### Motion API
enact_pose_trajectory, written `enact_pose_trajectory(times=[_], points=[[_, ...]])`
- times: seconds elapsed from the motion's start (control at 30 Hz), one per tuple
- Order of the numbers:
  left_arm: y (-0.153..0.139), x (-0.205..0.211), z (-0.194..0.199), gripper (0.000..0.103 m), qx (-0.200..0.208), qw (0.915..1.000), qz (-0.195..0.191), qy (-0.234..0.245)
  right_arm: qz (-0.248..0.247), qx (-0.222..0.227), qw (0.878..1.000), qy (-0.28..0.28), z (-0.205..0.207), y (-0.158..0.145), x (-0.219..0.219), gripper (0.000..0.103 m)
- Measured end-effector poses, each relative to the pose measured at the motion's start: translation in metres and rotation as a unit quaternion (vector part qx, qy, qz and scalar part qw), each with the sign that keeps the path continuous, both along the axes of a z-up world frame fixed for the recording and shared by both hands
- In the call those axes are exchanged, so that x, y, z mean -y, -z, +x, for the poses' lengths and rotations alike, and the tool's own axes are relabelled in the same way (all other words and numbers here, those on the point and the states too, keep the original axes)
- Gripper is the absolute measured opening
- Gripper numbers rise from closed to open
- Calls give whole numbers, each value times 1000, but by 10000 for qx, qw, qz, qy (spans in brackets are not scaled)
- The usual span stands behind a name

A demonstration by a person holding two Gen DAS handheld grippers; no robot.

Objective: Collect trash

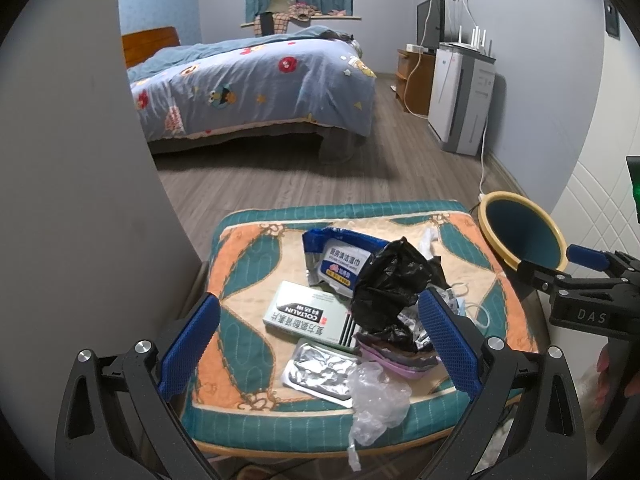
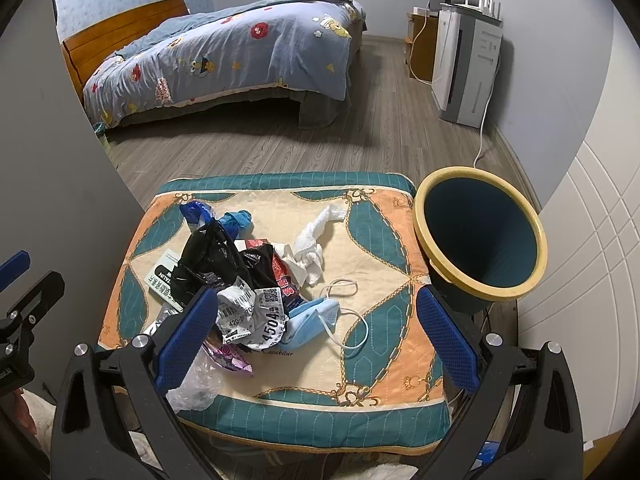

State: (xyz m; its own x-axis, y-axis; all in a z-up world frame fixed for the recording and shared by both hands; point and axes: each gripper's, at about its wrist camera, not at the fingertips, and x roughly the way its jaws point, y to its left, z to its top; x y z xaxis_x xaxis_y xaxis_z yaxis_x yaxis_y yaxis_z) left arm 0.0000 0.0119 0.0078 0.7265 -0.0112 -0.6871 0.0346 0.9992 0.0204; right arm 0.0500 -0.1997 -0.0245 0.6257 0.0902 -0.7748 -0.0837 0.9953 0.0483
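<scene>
I see a cushion (image 2: 372, 240) with a teal edge, and cream, orange and teal leaf shapes with brown chain lines. On it lies a shiny black bag (image 2: 212, 260). Next to it is a white crumpled label (image 2: 256, 312) with black numbers and bar codes. The face mask (image 2: 316, 320) is light blue with white strings. The tissue (image 2: 314, 246) is white. The medicine box (image 1: 308, 316) is pale green with a black band. The wipes pack (image 1: 336, 260) is blue and white. The foil sheet (image 1: 320, 368) is silver. The bin (image 2: 480, 236) is dark teal with a yellow rim. My jaws have blue dotted pads on black arms. The bed cover (image 2: 224, 56) is blue with cartoon faces and stars.
</scene>
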Motion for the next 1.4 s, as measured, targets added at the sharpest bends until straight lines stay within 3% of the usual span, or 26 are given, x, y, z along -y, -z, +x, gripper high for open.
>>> enact_pose_trajectory(times=[1.4], points=[[0, -1, 0, 98, -20, 10000, 10, -5, 12, -57, 10000, 10, 0, 2, 1, 98]])
